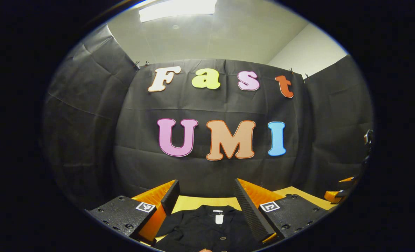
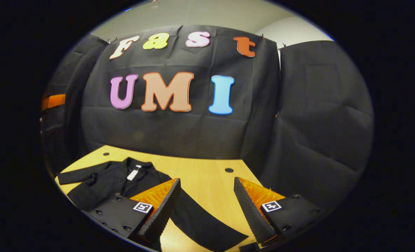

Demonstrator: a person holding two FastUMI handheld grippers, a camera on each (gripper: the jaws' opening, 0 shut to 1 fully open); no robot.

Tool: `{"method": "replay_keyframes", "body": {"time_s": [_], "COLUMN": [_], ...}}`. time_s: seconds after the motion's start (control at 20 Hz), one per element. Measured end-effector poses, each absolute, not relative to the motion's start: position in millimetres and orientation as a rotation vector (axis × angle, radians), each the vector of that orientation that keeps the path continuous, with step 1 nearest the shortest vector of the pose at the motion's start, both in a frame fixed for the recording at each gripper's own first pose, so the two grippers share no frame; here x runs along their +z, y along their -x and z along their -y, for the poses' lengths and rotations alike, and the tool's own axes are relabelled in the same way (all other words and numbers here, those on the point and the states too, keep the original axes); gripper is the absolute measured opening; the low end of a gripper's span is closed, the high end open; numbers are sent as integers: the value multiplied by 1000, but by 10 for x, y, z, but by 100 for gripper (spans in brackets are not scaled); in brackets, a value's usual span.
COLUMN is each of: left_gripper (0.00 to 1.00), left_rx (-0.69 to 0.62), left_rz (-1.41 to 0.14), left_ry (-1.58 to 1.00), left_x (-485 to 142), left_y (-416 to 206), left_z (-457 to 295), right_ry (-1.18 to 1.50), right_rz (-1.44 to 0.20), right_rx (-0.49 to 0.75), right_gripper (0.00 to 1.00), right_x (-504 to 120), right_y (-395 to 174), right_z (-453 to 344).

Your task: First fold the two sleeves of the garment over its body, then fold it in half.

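A wooden table (image 2: 200,178) of pale colour runs from the near edge to the far wall in the right gripper view, with two small dark holes in its top: one hole (image 2: 229,170) far and to the right, another hole (image 2: 106,153) far and to the left. In the left gripper view a strip of the same top shows near the bottom. Black cloth (image 1: 207,168) hangs behind and on both sides, creased in broad folds and held by small clips (image 1: 136,64) at its upper edge. Above it lie a pale ceiling (image 1: 228,31) and a bright light panel (image 1: 177,7). At the far right, a white wall (image 1: 309,49) meets the ceiling. A dark fitting (image 1: 368,136) at the right edge is perhaps a clamp.
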State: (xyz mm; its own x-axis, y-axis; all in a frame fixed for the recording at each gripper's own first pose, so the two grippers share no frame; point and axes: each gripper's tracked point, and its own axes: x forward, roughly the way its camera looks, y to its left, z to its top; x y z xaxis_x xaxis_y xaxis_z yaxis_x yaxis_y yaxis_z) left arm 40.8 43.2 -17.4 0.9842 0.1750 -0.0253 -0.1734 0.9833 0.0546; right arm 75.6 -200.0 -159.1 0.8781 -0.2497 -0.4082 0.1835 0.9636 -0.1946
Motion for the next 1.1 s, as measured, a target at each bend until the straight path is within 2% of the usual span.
{"method": "replay_keyframes", "body": {"time_s": [0.45,0.7,1.1], "left_gripper": [92,93,93], "left_rx": [219,237,262], "left_rz": [-50,-60,-82], "left_ry": [-87,-97,-97], "left_x": [-240,-293,-389], "left_y": [-462,-485,-429], "left_z": [-285,-159,-40], "right_ry": [173,106,6], "right_rz": [-752,-993,-1188], "right_rx": [-259,-226,-206], "right_gripper": [99,99,100], "right_x": [-2648,-3322,-3902], "right_y": [-550,-211,161], "right_z": [2646,2841,2957]}}
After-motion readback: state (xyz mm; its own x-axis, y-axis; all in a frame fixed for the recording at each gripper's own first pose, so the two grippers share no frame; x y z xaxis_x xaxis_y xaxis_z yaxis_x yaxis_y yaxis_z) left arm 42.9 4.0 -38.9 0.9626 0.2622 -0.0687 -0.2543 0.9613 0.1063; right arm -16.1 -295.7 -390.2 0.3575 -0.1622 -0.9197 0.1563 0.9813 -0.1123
